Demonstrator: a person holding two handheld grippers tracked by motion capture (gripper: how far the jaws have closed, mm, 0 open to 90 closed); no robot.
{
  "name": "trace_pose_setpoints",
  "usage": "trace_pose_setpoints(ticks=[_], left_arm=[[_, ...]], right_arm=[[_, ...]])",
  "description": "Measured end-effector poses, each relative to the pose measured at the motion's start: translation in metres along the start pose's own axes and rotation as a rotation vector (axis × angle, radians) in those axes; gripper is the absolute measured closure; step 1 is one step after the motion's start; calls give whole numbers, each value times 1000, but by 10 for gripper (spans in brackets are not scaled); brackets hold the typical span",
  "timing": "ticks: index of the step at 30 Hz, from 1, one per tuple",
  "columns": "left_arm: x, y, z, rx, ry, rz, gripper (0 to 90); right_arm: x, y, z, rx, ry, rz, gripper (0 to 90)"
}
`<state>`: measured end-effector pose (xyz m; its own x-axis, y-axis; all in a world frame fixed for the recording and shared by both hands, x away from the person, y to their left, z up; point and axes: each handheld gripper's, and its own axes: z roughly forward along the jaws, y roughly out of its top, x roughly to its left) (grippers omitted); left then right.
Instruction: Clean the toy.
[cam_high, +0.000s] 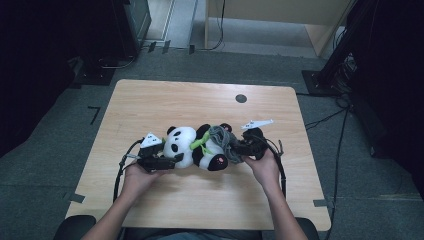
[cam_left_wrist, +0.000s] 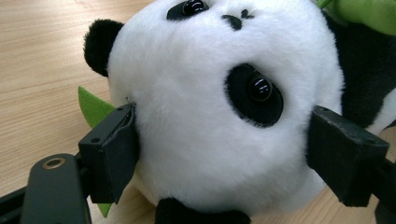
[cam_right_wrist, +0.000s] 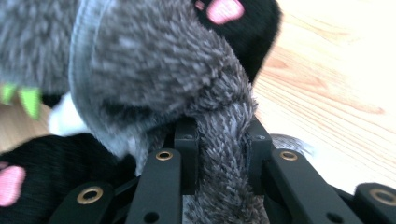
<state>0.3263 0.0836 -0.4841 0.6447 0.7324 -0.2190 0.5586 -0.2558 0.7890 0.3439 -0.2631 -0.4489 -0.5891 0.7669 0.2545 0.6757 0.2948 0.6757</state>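
A black-and-white plush panda toy (cam_high: 192, 146) lies on its side near the middle of the light wooden table (cam_high: 150, 100), a green felt leaf (cam_high: 199, 144) at its neck; a fuzzy grey knitted cloth (cam_high: 223, 139) is draped over its lower body, beside a black foot with a pink pad (cam_high: 219, 161); the left gripper (cam_high: 161, 161) clasps the panda's white head, its black pads (cam_left_wrist: 114, 154) pressing into the fur on both sides; the right gripper (cam_high: 245, 147) is clenched on a bunched strand of the grey cloth (cam_right_wrist: 219, 154), pinched tight between its narrow jaws; a hand (cam_high: 263, 167) steadies each tool from the near edge.
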Motion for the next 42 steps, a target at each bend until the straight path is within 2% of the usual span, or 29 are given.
trace_pose_setpoints(ticks=[9, 14, 16, 20, 23, 28, 30, 32, 36, 39, 42], left_arm=[[1, 0, 0, -3, -2, -3, 167], [1, 0, 0, -4, -6, -6, 167], [2, 0, 0, -4, -7, -4, 166], [2, 0, 0, -5, -6, -1, 164], [2, 0, 0, -4, -6, -2, 160], [2, 0, 0, -7, -8, -8, 149], [3, 0, 0, -8, -13, -13, 147], [3, 0, 0, -9, -15, -16, 147], [1, 2, -1, -31, 1, -12, 159], [2, 2, -2, -35, -11, -26, 160], [2, 2, -2, -36, -13, -25, 160]], right_arm=[[-14, -5, 4, 35, -9, 41, 741], [-25, -8, 5, 72, -45, 78, 745], [-29, -9, 4, 70, -43, 100, 748], [-34, -10, 1, 71, -72, 107, 747], [-42, -12, -2, 71, -94, 134, 748], [-50, -10, -19, 32, -125, 173, 760], [-47, -5, -32, -11, -131, 168, 761], [-41, 1, -45, -55, -114, 158, 764], [-22, 17, -66, -116, -80, 121, 763], [-4, 29, -73, -144, -40, 88, 762], [15, 40, -74, -154, 9, 58, 762]])
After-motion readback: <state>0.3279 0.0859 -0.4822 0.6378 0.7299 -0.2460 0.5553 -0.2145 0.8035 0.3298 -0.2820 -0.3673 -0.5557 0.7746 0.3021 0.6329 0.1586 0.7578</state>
